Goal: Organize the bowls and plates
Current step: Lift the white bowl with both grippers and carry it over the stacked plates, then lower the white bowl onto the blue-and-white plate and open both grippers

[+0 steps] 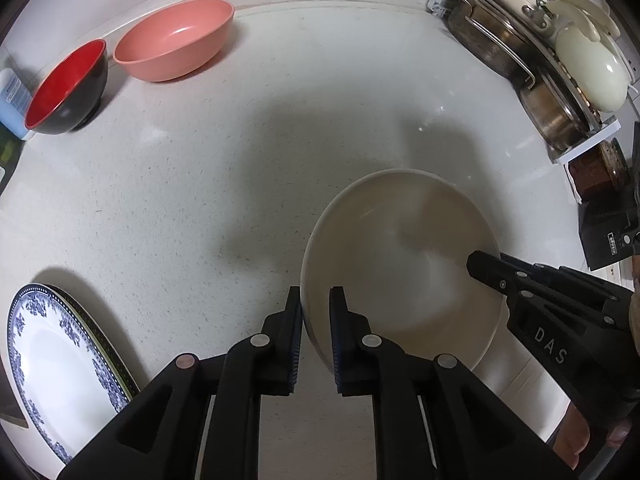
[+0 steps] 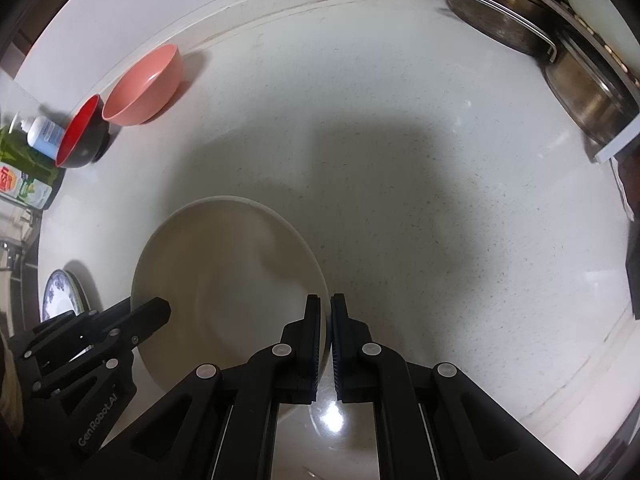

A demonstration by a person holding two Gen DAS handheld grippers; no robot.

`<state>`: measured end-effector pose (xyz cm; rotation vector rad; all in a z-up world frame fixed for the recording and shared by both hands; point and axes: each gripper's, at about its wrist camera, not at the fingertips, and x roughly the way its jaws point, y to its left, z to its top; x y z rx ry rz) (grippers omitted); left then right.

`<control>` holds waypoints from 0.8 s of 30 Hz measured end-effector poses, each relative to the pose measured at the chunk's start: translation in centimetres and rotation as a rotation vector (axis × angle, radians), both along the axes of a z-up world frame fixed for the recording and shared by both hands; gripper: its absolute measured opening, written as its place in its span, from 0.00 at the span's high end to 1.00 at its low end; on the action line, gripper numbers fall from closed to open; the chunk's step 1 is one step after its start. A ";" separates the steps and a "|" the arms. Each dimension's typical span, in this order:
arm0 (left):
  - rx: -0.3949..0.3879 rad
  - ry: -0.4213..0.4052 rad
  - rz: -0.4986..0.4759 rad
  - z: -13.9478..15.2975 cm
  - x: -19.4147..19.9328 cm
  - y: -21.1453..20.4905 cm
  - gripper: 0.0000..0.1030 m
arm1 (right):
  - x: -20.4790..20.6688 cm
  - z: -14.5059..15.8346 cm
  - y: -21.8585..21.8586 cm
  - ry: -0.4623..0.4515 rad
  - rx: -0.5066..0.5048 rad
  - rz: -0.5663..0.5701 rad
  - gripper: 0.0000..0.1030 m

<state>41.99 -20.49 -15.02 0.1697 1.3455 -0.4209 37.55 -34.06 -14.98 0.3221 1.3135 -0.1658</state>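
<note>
A large cream bowl (image 1: pixel 400 260) (image 2: pixel 224 264) is at the counter's front, with a gripper at each side of it. My left gripper (image 1: pixel 315 296) straddles its left rim. The outer pad lies against the wall and a slim gap shows at the inner pad, so it is slightly open. My right gripper (image 2: pixel 326 304) is shut on the opposite rim, with the thin edge pinched between its pads. In the left wrist view the right gripper (image 1: pixel 480 264) reaches in over the rim. A pink bowl (image 1: pixel 176 38) (image 2: pixel 144 88) and a red-and-black bowl (image 1: pixel 66 88) (image 2: pixel 80 140) stand at the back left.
A blue-patterned plate (image 1: pixel 52 356) (image 2: pixel 58 296) lies on another plate at the front left. A white rack (image 1: pixel 584 136) with steel pans (image 2: pixel 500 20) and lids fills the back right corner. Bottles (image 2: pixel 42 136) stand at the far left by the red-and-black bowl.
</note>
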 end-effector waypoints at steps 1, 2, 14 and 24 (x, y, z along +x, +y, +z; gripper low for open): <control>0.002 -0.002 0.008 0.0 0.1 0.1 0.87 | 0.0 0.0 0.0 0.001 -0.001 0.002 0.93; 0.004 -0.004 0.012 0.1 0.1 0.1 0.85 | 0.0 -0.1 0.0 0.001 -0.001 0.004 0.93; -0.002 -0.121 0.043 2.9 1.0 1.9 0.45 | -0.2 1.8 0.5 -0.050 -0.047 -0.004 0.62; -0.009 -0.236 0.093 6.6 2.0 5.8 0.29 | 0.1 5.8 2.2 -0.145 -0.090 -0.010 0.53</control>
